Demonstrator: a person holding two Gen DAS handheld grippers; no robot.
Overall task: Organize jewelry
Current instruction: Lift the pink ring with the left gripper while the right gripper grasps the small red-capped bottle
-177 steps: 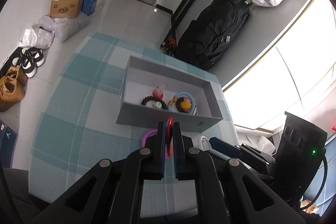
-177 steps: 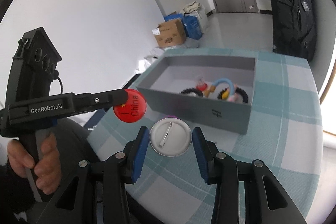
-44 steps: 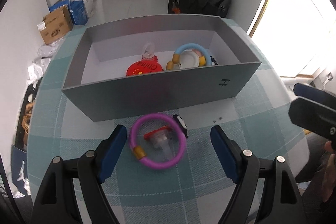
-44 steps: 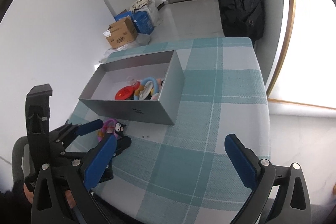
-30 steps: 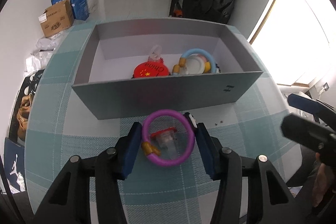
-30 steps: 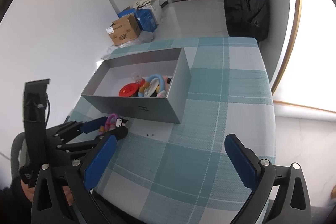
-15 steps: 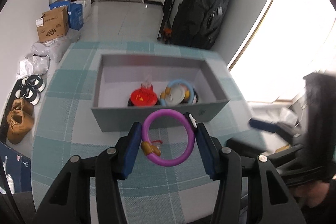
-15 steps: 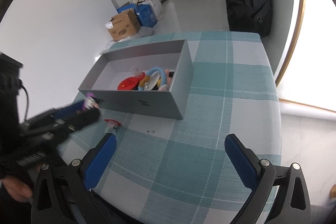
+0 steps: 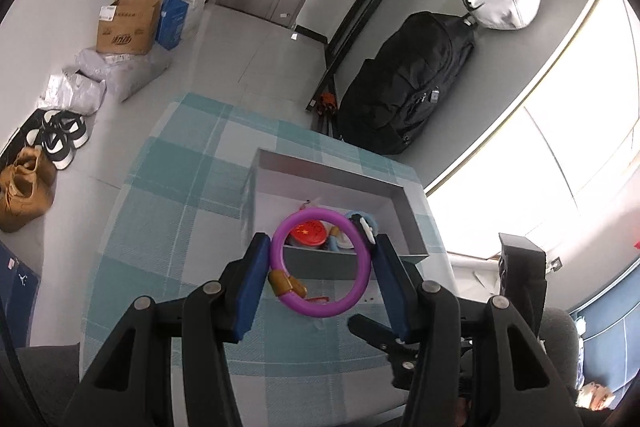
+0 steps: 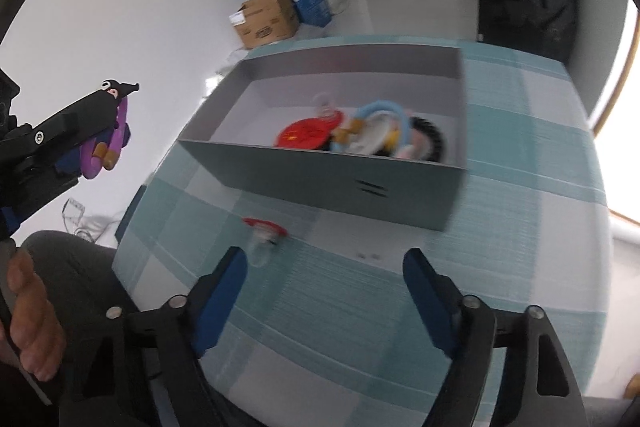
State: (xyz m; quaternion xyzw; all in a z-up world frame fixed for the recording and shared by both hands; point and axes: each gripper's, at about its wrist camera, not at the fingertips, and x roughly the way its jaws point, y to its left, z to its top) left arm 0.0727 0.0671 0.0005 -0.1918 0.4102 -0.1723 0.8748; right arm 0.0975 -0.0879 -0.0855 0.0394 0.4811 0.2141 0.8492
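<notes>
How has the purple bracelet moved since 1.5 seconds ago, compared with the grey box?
Yes. The purple bracelet, then lying on the tablecloth in front of the grey box, is now lifted off it, clamped in the left gripper.

Surface (image 10: 520,211): covered in a teal-and-white checked cloth. Directly on it: one open grey box (image 10: 332,171) holding assorted trinkets, and one small clear item with a red top (image 10: 262,231) lying just beside the box's near wall.
</notes>
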